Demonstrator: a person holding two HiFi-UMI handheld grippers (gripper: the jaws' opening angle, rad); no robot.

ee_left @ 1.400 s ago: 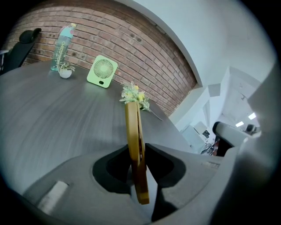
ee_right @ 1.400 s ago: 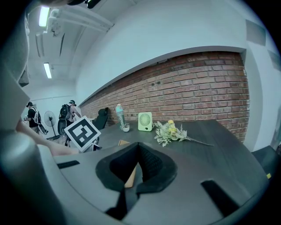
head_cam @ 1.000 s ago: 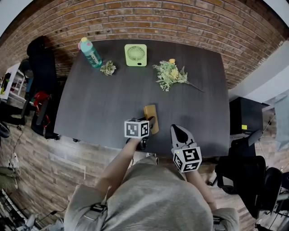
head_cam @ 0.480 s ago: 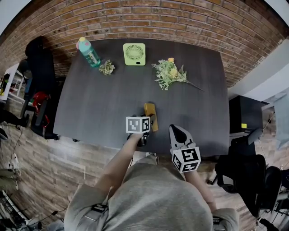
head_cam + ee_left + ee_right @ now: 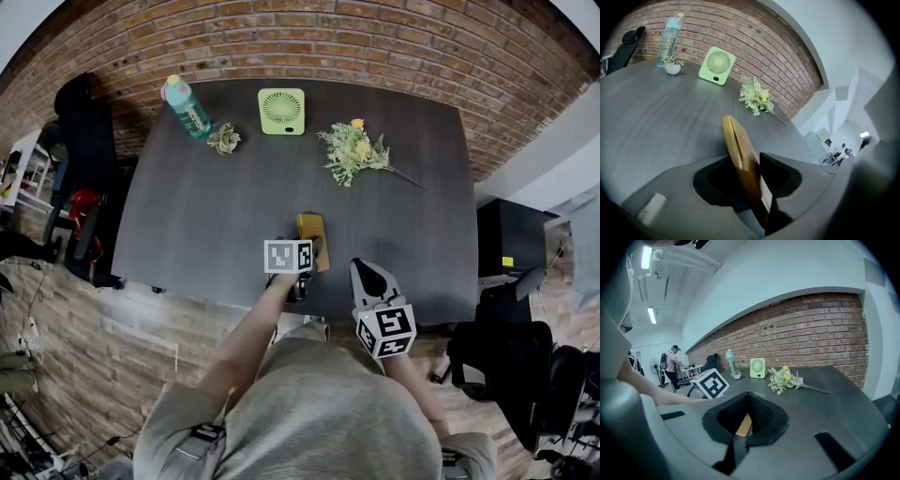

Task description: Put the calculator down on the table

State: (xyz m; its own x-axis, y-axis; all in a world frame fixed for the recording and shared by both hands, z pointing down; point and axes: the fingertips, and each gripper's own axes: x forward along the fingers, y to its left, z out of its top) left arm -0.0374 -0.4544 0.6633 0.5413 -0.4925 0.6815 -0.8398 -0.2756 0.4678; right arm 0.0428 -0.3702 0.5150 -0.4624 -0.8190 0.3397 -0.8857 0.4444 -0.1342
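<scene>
Dark grey wood grain fills the counter, and a red brick wall curves behind its far edge. Brown planked floor lies at the near side, and white walls open off to the right.

We count one calculator, one bottle, one fan, one little potted plant, one spray of flowers and two tools.

The yellow calculator is near the front edge of the counter, standing on its edge and tilted between the jaws of the left tool. Those jaws have just been opening. The calculator leans against the right jaw with a clear gap on the other side, so nothing is clamping it. We cannot tell whether its lower edge rests on the counter.

The right tool hovers just to the right, apart from the calculator, its jaws drawn together on nothing.

Along the far side, well apart from the calculator, we see the teal bottle, the plant beside it, the green fan and the flowers.

A black chair sits off the left end. Another chair and a black cabinet are to the right.
</scene>
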